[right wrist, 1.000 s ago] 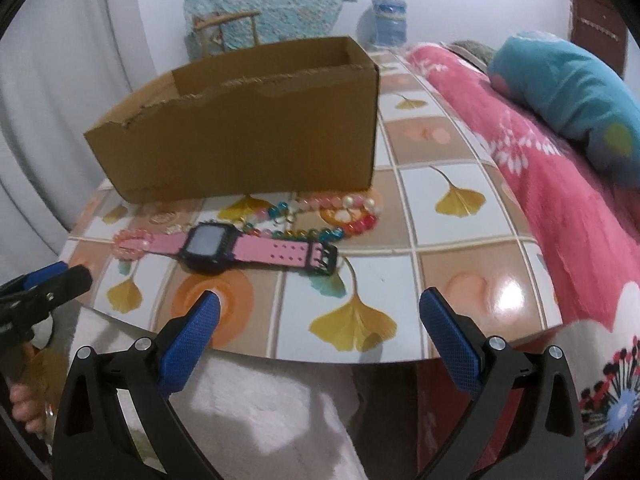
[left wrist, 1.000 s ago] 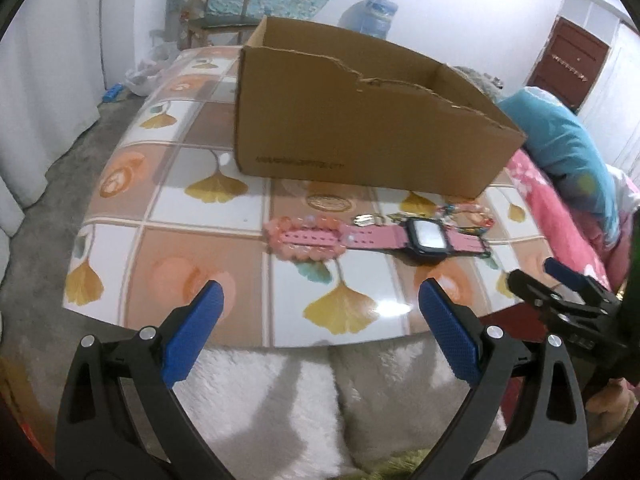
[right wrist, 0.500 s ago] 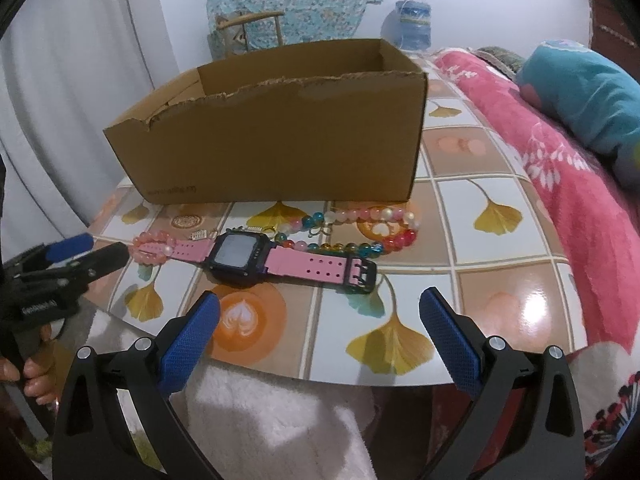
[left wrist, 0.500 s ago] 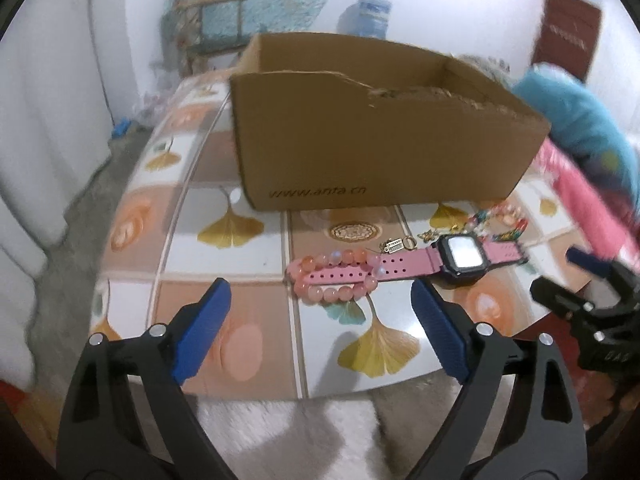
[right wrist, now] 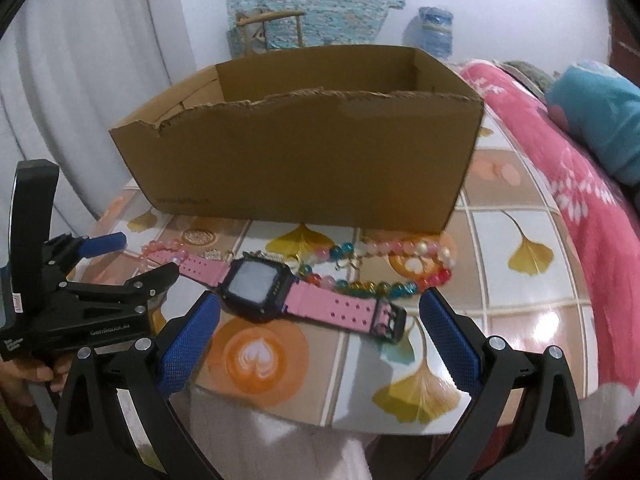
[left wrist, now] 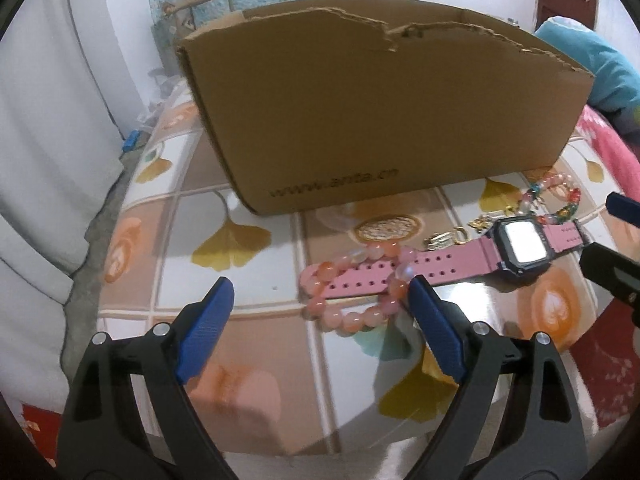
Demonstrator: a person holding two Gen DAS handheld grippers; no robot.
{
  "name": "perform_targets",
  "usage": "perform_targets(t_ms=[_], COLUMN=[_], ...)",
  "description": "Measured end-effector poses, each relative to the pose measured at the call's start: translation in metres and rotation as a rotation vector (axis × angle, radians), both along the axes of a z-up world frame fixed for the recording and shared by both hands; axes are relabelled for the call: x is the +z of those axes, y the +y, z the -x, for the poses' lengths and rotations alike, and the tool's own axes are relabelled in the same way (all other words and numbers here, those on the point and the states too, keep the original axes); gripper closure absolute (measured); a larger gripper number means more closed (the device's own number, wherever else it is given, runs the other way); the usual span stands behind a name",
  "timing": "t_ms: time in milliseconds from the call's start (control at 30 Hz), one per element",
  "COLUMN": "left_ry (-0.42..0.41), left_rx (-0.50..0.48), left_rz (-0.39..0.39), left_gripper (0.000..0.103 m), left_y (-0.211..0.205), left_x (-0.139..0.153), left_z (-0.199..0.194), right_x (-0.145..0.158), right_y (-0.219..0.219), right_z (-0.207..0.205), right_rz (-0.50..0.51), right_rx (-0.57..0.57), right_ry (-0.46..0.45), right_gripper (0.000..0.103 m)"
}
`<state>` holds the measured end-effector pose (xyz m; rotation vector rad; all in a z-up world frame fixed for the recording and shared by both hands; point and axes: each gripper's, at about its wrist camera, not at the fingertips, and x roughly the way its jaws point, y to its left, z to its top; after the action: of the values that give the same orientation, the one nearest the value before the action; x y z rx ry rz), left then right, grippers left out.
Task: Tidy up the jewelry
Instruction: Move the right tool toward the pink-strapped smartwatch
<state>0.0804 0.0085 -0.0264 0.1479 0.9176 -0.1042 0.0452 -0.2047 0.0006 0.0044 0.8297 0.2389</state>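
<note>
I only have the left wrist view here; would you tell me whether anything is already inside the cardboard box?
Observer: In the right wrist view, the visible upper interior of the cardboard box shows nothing; its floor is hidden.
Operator: Thank you. How far does the multicoloured bracelet extend?
Observer: The multicoloured bracelet forms a full loop lying behind the pink watch, near the box's front right corner.
Operator: And the watch buckle?
Observer: The black buckle lies between the open right gripper fingers.
</note>
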Motion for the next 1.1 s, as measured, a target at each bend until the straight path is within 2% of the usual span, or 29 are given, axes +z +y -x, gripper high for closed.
perform_targets(t_ms=[233,367,600,867,1100], left_ry=[-0.004,0.002,-0.015,-0.023,-0.030], left_rx=[0.039,0.054,0.097,0.186,0.253], left_rz=[0.004,0.024,0.024,0.018,0.019], left_gripper=[0.018,0.018,0.018,0.018,0.018], left_y=[0.013,0.023,0.039,0.063,0.074], left_x=[0.001,0.001,0.004,0.001,0.000], left_z=[-0.005,-0.009,-0.012,-0.019,-0.017], right_x=[0.003,0.008,-0.006,-0.008,-0.011], right_y=[0.020,0.030,0.043,0.052,0.068], right_z=[-0.008,-0.006,-0.005,0.001,0.006], right_rz=[0.015,0.025,0.085,0.164,0.255], right_rx=[0.117,0.181,0.229,0.269,0.329], right_ry=[-0.013,-0.042,-0.024,-0.049,-0.070], right_gripper=[0.006,0.010,0.036,0.040,0.049])
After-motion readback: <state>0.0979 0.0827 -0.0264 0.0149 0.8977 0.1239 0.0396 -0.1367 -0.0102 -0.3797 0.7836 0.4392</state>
